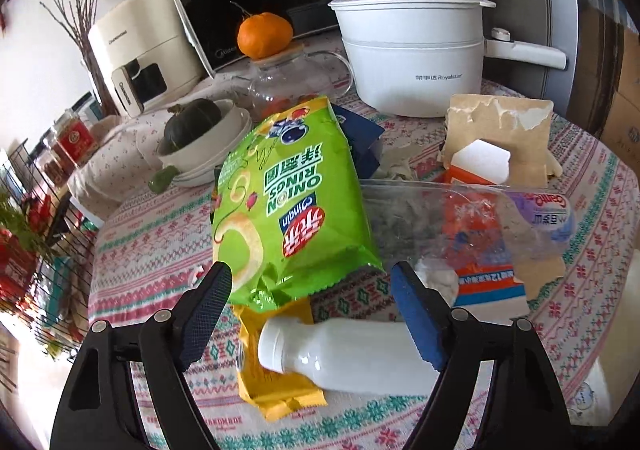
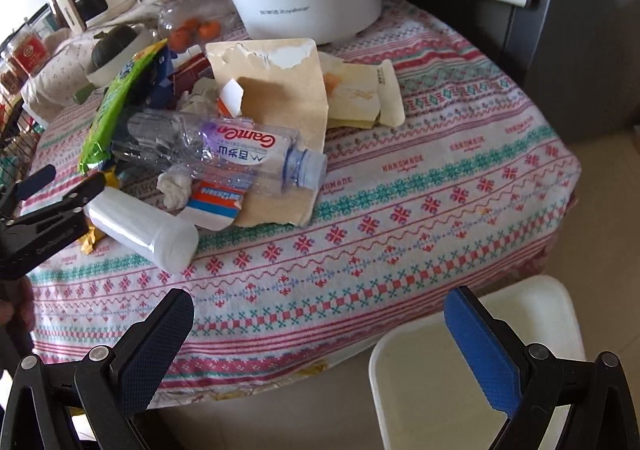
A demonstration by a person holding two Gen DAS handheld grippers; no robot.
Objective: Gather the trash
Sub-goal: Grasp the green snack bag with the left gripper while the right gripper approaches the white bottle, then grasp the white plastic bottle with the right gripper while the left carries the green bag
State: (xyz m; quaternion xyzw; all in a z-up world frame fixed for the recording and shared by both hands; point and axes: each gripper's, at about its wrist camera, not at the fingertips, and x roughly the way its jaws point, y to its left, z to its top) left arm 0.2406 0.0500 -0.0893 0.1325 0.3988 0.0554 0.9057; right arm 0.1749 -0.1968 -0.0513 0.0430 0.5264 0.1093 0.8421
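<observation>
A white bin (image 2: pixel 476 362) is seen on the floor just below the table's near edge, nothing visible inside it. The left gripper (image 1: pixel 310 310) is held wide apart over the trash pile — the white plastic bottle (image 1: pixel 352 360) lies between its fingers, ungripped, beside the green onion-rings bag (image 1: pixel 288 210). The right gripper (image 2: pixel 320 330) is likewise spread wide and empty above bare patterned tablecloth (image 2: pixel 420 186), near the crushed clear bottle (image 2: pixel 224 154).

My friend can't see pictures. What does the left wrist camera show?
An open left gripper hovers over a white bottle lying on a patterned tablecloth, beside a green onion rings bag and a yellow wrapper. Behind sit a crushed clear bottle and a white pot.
</observation>
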